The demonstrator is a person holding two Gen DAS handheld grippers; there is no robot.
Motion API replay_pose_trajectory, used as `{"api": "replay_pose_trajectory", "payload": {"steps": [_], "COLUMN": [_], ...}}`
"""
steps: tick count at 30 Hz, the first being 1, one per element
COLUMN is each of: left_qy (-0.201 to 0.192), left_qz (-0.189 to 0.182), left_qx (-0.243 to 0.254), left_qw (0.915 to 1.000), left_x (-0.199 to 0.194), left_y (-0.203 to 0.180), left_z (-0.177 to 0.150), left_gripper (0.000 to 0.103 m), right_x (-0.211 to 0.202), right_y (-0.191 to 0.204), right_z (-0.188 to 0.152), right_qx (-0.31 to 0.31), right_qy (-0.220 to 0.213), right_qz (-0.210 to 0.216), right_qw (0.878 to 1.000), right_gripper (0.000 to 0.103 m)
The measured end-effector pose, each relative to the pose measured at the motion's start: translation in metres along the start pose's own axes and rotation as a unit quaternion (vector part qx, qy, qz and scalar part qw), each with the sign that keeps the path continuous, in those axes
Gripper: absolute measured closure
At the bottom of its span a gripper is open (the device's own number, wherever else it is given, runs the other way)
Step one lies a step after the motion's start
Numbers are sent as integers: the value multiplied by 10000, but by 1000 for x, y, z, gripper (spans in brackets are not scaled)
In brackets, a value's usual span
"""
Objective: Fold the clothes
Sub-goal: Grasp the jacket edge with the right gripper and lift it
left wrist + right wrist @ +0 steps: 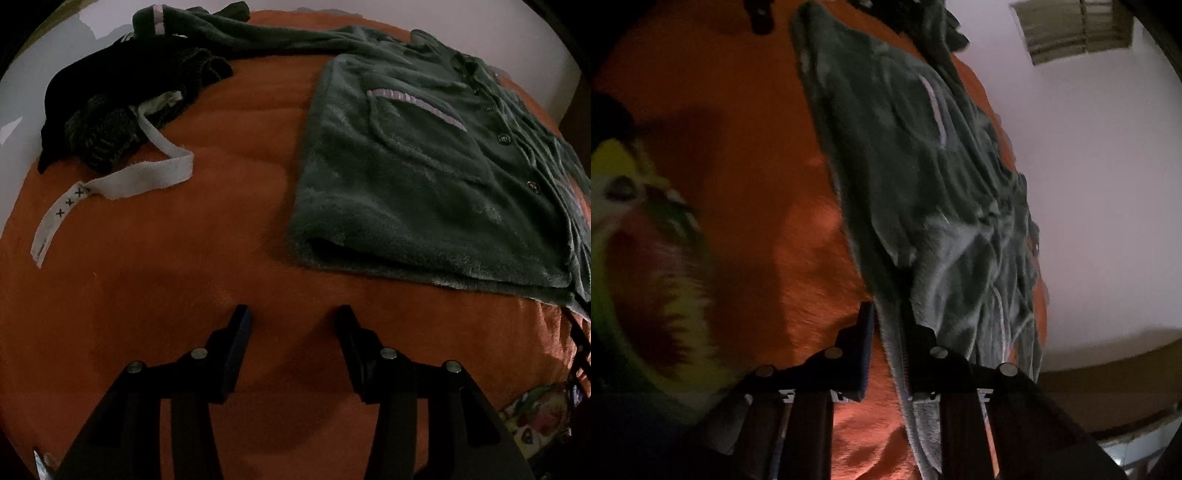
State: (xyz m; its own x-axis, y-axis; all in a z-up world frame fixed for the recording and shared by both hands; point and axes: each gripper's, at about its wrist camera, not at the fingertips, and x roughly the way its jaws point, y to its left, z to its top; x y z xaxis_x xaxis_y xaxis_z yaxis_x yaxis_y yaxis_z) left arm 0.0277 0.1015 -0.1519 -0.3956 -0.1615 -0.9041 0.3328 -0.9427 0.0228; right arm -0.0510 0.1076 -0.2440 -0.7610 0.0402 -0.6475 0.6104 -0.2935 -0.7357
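Lying on the orange blanket (207,229), the green fleece pajama top (424,177) filled the upper right of the left wrist view, spread mostly flat with its near hem folded into a thick, rounded edge. Its cloth looked plush and fuzzy; a pale lilac ribbed band (417,105) trimmed the chest pocket, and a row of small dark buttons (504,139) ran down the front placket toward the right edge. One sleeve stretched away to the upper left, ending in a cuff with a lilac stripe.

In the right wrist view the same top (905,177) ran from upper centre down to the bottom, bunched into soft creases on its right side. The right gripper (886,317) was nearly together, pinching the garment's fuzzy hem between its dark fingers (866,332).

The left gripper (291,314) hovered at lower centre over bare blanket, its black fingers (236,339) well apart with nothing between them.

At the upper left of the left wrist view lay a heap of dark knitted clothes (125,99), from which a flat white fabric strap (122,181) marked with small crosses trailed across the blanket. A blurred cloth in yellow, green and red (646,266) occupied the left of the right wrist view. No container could be seen.
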Motion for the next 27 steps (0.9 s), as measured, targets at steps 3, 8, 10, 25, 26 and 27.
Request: {"api": "replay_pose_trajectory", "payload": {"steps": [3,8,10,25,26,27], "left_qy": [-15,-40,-38,-6,-12,-16], "left_qz": [-58,-159,-180,-168,-160,-165], "left_qx": [-55,-227,-289,-318,-298,-289], "left_qw": [10000,9996,9994,9994,9994,9994], "left_x": [1,0,-1,-4,-5,-6], "left_y": [2,11,13,12,11,11], "left_z": [0,-1,-2,-10,-11,-12], "left_gripper": [53,53,53,53,53,53], "right_x": [11,7,5,-8,-7,-4], "right_y": [-8,-6,-6,6,7,5], "right_z": [-3,-4,-1,3,3,4], "right_qx": [143,102,-4,-502,-479,-464], "right_qy": [118,-220,-349,-385,-271,-188], "right_qz": [47,-279,-517,-934,-807,-690], "right_qw": [9998,9993,9981,9936,9952,9964], "right_gripper": [90,90,90,90,90,90]}}
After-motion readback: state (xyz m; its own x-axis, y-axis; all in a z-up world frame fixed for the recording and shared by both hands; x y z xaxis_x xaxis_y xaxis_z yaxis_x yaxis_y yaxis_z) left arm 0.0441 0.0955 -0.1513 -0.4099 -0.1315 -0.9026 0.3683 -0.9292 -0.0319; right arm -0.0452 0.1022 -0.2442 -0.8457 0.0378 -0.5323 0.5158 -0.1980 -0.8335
